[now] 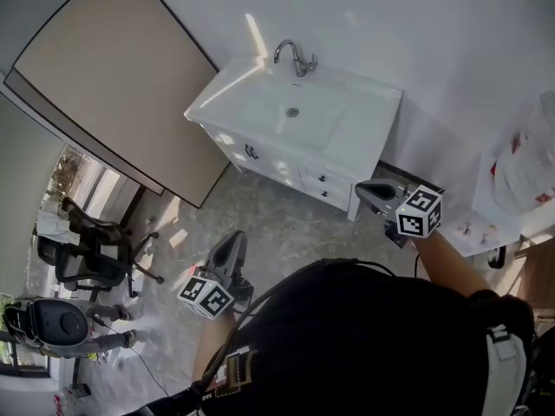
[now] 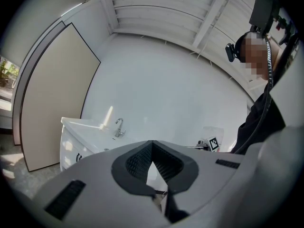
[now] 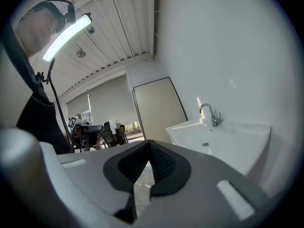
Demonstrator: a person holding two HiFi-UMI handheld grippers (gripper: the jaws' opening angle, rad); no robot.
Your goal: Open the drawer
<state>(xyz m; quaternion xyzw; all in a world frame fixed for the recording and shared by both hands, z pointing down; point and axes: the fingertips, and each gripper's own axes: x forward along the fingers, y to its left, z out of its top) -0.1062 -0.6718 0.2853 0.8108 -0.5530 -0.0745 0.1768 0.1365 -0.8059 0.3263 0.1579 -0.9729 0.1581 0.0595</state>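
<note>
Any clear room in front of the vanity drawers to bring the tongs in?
Yes: the floor before the drawers is bare. The counter right of the basin is bare too. Crowded spots: the office chair at left, a dark object sitting between vanity and table at right.

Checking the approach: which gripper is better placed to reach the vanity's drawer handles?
Right, probably. In the head view the right gripper, shut and empty, shows close beside the drawer handles on the vanity; the left gripper, also shut, is farther back over the floor.
</note>
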